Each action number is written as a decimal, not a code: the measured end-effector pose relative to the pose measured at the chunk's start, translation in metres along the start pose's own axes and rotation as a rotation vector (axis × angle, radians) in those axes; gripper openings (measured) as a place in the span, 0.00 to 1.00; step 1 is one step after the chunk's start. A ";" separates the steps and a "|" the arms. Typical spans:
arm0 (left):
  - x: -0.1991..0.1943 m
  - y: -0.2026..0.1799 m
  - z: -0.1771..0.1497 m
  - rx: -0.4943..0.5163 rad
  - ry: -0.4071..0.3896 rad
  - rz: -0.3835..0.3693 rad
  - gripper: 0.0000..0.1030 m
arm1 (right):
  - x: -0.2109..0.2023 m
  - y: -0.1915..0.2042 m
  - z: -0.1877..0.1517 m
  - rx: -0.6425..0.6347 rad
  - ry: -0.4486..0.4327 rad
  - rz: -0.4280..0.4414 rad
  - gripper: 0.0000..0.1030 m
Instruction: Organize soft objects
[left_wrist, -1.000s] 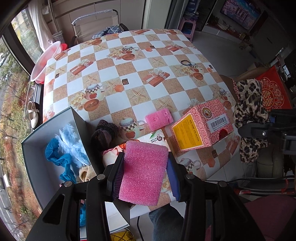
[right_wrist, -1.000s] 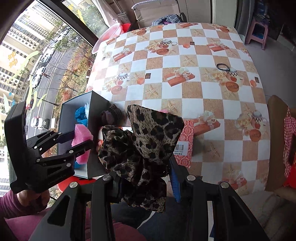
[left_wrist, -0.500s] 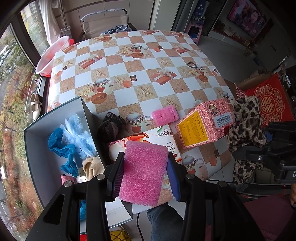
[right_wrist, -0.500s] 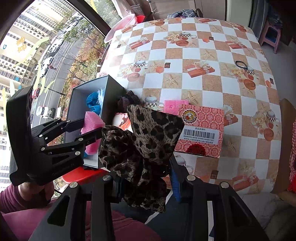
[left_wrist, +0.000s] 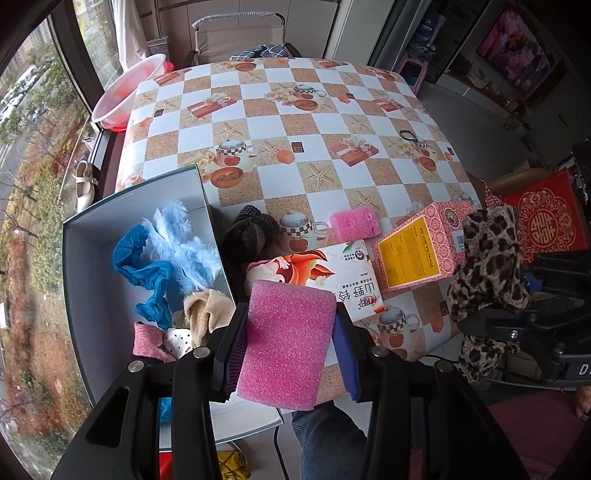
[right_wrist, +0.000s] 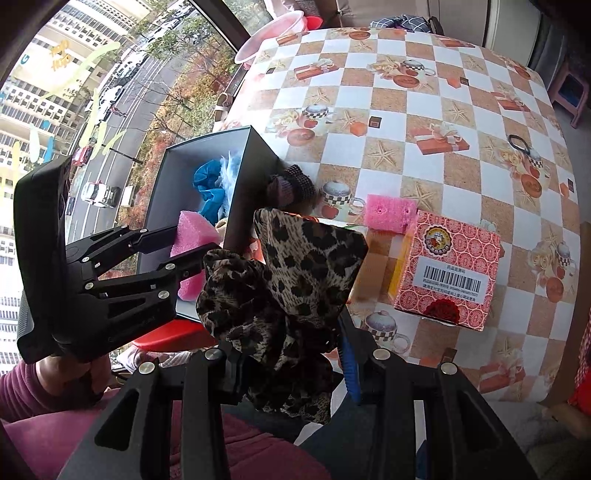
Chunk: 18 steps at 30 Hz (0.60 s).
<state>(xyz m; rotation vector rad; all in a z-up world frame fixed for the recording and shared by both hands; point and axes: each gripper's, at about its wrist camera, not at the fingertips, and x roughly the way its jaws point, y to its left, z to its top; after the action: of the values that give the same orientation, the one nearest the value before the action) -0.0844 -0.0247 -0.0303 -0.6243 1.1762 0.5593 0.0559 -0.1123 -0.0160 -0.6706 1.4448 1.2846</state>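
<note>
Soft objects arranged about the open grey rectangular box (left_wrist: 74, 280).

A large pink rectangular foam sponge (left_wrist: 286, 345) is held upright just off the box's near right corner; a crumpled leopard-print fabric scarf (right_wrist: 291, 280) hangs bunched, well to the box's right. A small pink foam block (left_wrist: 354, 224) lies flat on the table right of the box. A dark knitted fabric bundle (left_wrist: 251, 230) rests against the box's right wall. Inside the box lie pale blue feathers (left_wrist: 181, 240), crumpled blue cloth (left_wrist: 144, 269) and beige cloth (left_wrist: 207, 310).
</note>
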 end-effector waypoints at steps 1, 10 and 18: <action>-0.001 0.003 -0.001 -0.008 -0.001 0.002 0.46 | 0.001 0.002 0.001 -0.006 0.002 0.001 0.39; -0.005 0.024 -0.009 -0.080 -0.008 0.007 0.46 | 0.009 0.020 0.010 -0.051 0.021 0.009 0.39; -0.007 0.044 -0.015 -0.144 -0.010 0.016 0.46 | 0.014 0.032 0.019 -0.081 0.024 0.014 0.40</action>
<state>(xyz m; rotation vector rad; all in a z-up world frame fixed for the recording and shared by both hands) -0.1269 -0.0049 -0.0346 -0.7337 1.1390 0.6642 0.0297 -0.0827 -0.0153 -0.7332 1.4251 1.3560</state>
